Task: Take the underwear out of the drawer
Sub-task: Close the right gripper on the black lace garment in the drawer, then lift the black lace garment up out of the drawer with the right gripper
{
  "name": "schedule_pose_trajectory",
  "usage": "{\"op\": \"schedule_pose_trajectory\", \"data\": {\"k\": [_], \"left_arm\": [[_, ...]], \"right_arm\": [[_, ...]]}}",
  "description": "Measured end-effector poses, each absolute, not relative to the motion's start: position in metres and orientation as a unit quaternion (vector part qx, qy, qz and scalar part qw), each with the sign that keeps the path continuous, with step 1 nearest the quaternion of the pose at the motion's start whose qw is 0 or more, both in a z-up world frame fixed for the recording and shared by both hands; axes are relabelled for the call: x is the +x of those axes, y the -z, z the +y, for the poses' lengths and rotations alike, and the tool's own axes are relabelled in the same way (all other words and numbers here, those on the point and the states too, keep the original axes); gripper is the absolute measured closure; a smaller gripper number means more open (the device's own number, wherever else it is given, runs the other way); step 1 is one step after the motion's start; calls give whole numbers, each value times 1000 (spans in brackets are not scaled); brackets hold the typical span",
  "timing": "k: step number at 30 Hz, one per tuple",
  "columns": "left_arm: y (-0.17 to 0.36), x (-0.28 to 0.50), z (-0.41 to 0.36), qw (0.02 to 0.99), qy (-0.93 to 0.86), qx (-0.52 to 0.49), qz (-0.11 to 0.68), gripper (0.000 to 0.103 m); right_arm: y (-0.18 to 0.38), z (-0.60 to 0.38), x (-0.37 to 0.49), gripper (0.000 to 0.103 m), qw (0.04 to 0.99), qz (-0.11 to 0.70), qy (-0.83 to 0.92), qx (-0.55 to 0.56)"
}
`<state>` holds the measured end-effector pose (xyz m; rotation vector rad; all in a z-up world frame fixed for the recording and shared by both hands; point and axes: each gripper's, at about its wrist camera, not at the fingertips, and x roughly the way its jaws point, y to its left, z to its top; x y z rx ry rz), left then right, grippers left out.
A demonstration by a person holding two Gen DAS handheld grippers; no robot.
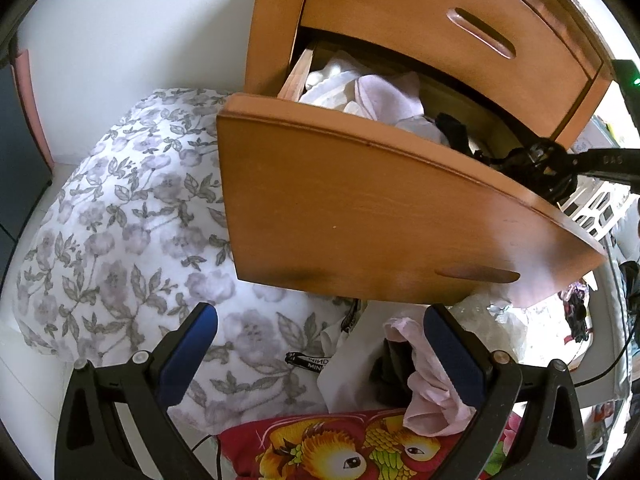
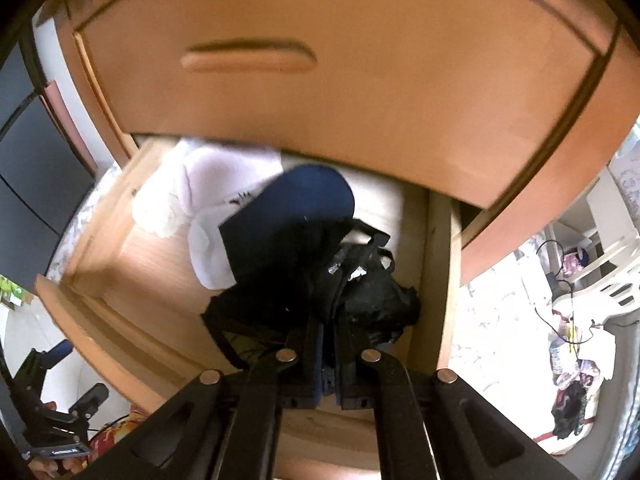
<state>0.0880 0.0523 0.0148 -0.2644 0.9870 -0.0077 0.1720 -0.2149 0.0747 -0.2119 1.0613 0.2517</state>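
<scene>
right gripper (image 2: 328,264) pinching black underwear (image 2: 372,296) | left gripper (image 1: 320,344) spread | drawer (image 1: 360,208) open

The closed drawer (image 2: 340,80) above was motion-blurred; the right tongs (image 2: 332,264) hid much of the black underwear (image 2: 376,296) they pinched.

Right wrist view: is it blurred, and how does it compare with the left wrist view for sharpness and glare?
Right wrist view: motion blur smears the upper drawer front and the white clothes; the floor at right is overexposed. Left wrist view: sharp on the open drawer and floral bedding, glare only at the right edge; both bend straight edges, fisheye.
</scene>
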Motion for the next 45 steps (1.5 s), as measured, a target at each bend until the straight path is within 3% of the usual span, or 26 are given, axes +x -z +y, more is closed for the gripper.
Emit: {"op": "schedule_pose_trajectory", "data": {"k": [45], "left_arm": [[-89,32,19,911,15,-85,404,0]], "right_arm": [[-240,-249,38,99,936,320,-136,-63]]}}
